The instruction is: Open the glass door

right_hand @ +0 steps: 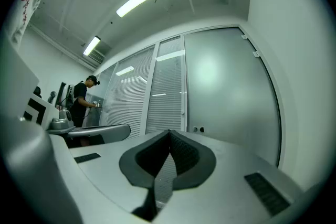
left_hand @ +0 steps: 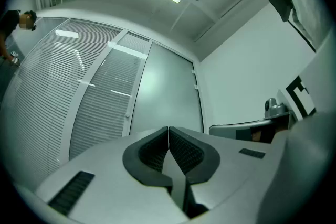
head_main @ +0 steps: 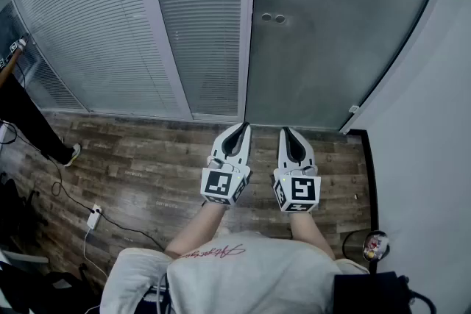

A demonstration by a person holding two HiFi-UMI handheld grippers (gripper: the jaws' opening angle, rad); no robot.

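A frosted glass door (head_main: pixel 331 33) fills the right half of the wall ahead, with two small round fittings (head_main: pixel 272 18) near its left edge. The same door (right_hand: pixel 231 97) and its fittings (right_hand: pixel 198 129) appear in the right gripper view, and the door (left_hand: pixel 168 102) shows in the left gripper view too. My left gripper (head_main: pixel 243 127) and right gripper (head_main: pixel 282 131) are held side by side over the wooden floor, a little short of the door. Both are shut with nothing between the jaws. The left gripper (left_hand: pixel 168 128) and right gripper (right_hand: pixel 169 132) tips meet.
Glass panels with blinds (head_main: pixel 110 18) stand left of the door. A white wall (head_main: pixel 427 121) runs along the right. Another person (right_hand: pixel 83 102) stands at the far left by the blinds. A cable and charger (head_main: pixel 93 217) lie on the floor at left.
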